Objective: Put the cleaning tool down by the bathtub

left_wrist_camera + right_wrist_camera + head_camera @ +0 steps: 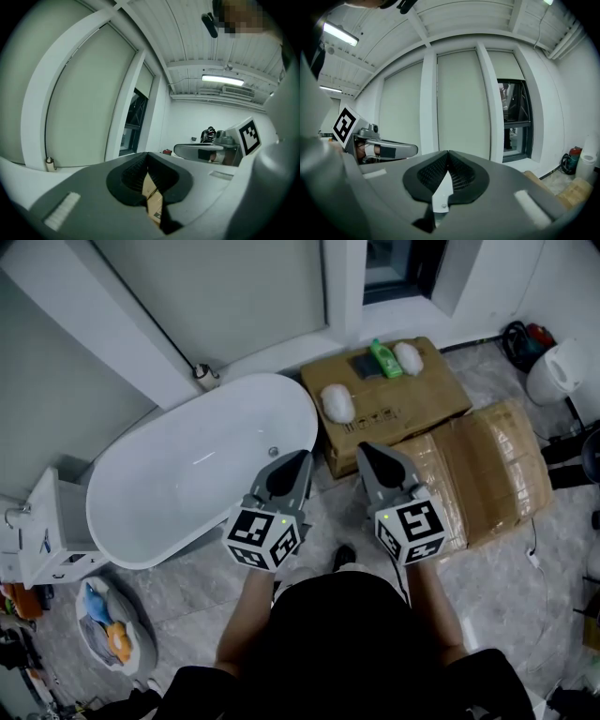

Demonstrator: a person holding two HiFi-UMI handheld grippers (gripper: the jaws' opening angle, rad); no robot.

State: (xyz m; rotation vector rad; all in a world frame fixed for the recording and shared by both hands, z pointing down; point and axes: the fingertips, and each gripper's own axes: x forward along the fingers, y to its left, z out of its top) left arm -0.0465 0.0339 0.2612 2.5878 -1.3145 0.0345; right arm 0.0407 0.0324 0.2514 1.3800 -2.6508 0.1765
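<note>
Two fluffy white cleaning pads lie on the flatter of two cardboard boxes. Each is an oval, soft-looking puff with no handle showing. One pad (338,403) sits at the box's corner nearest the bathtub (169,486), just beside the tub's rim but on the cardboard, not on the floor. The other pad (409,357) lies at the far edge, at about 1 o'clock from the first. Beside it are one green bottle (384,358), tilted on its side, and one dark square pad (364,365). Which of these is the tool meant I cannot tell.

The first box (412,395) stands at 12 o'clock from the person. The second box (487,474), wrapped in clear tape, lies at 2 o'clock, touching it. The single white oval bathtub is at 10 o'clock, with a small drain (274,452) in its floor.

The two hand-held grippers are raised side by side over the gap between tub and boxes. The left hand-held gripper (302,457) (146,155) has its jaws pressed together at the tips, with only cardboard showing through the slit behind them. It holds nothing. The right hand-held gripper (366,448) (448,153) is likewise closed tip to tip and empty.

At 8 o'clock a white cabinet (56,521) stands beside the tub, and a bag (108,634) lies on the grey tiled floor (187,587).
</note>
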